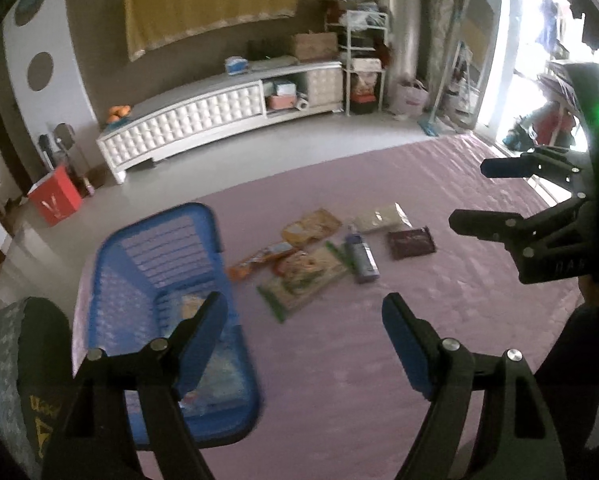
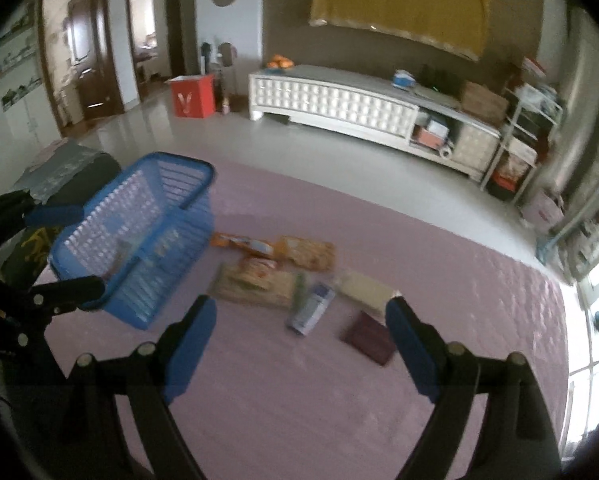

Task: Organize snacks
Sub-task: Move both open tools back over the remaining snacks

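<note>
basket (image 1: 155, 264): blue, slotted walls | bed cover (image 1: 439, 320): pale pink, quilted | dark packet (image 1: 411, 243): maroon | pale packet (image 1: 383, 218): cream | tube (image 1: 363, 258): lilac-blue | long packet (image 1: 259, 260): orange | cabinet (image 1: 187, 128): white, tufted squares | box (image 1: 55, 196): red | gripper pads (image 1: 205, 340): blue

Dim, blurry fisheye views (window (image 1: 539, 40) glare overexposed).

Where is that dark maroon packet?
The flat dark maroon packet lies on the pink quilted cover, at the cluster's right end, beside the pale rectangular packet.
</note>
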Demonstrator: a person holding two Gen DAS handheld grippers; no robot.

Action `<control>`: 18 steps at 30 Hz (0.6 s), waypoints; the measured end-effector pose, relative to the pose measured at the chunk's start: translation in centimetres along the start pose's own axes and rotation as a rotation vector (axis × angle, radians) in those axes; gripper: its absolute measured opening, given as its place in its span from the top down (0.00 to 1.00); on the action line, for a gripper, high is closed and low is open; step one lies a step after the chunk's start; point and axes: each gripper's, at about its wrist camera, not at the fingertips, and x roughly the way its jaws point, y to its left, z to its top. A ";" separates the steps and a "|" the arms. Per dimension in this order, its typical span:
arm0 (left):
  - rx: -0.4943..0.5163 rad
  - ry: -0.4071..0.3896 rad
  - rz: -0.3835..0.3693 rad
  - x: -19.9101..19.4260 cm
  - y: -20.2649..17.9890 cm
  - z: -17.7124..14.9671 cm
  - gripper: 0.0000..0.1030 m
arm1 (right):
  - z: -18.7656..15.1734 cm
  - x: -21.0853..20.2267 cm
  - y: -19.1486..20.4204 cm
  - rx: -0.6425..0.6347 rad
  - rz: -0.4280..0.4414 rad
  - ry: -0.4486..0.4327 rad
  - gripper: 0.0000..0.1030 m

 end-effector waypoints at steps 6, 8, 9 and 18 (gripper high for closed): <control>0.007 0.057 -0.028 3.6 -2.9 0.4 0.24 | -2.3 1.9 -3.5 0.035 -0.005 0.050 0.13; -0.002 0.082 -0.036 5.1 -3.6 0.6 0.24 | -3.1 2.8 -4.5 0.032 0.001 0.069 0.13; -0.006 0.090 -0.040 5.6 -3.8 0.6 0.24 | -3.5 3.3 -4.9 0.027 0.006 0.079 0.13; -0.021 0.195 -0.060 11.9 -5.7 0.7 0.24 | -5.8 8.7 -8.0 -0.057 0.087 0.159 0.13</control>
